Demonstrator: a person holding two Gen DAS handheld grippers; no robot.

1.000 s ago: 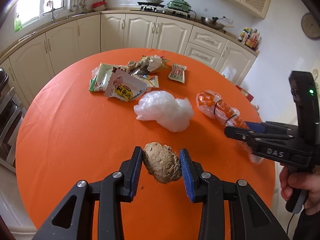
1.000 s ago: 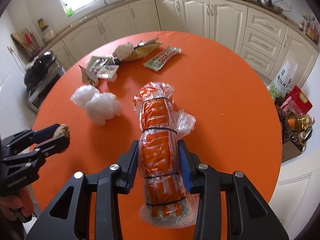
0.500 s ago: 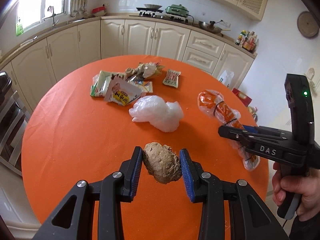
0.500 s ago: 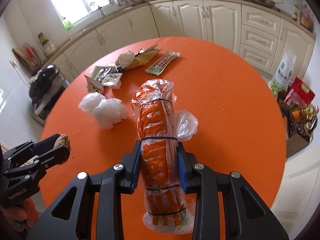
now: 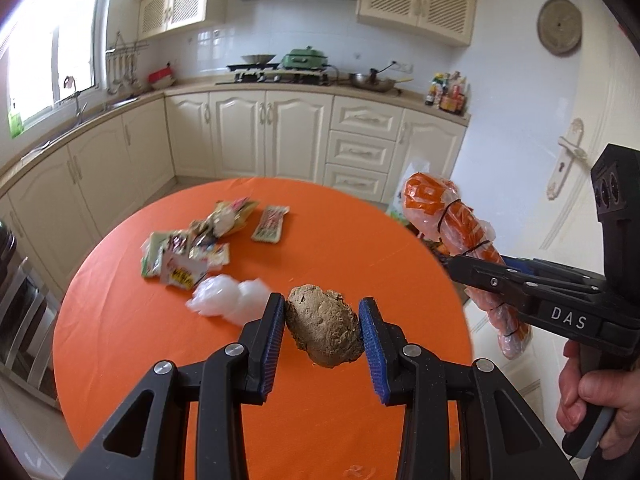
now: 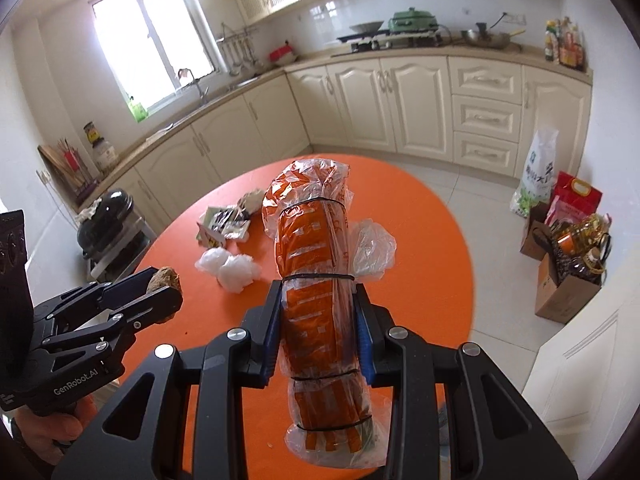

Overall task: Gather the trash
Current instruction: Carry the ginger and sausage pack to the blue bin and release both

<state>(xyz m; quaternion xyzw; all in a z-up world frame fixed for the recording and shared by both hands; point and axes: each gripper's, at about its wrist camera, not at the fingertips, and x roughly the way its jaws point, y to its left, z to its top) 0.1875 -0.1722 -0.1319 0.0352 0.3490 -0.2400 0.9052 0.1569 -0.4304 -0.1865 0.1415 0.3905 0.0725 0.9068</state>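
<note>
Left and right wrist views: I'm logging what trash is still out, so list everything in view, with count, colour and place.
brown lump: one, brown, clamped in the left gripper above the table
orange bundle: one, orange in clear plastic with black bands, clamped in the right gripper
white plastic bag: one, white, crumpled on the table
wrappers: several, mixed colours, piled at the table's far side
table: one, orange, round
cardboard boxes: two, brown, on the floor right of the table
left gripper: black, blue pads
right gripper: black, blue pads
</note>
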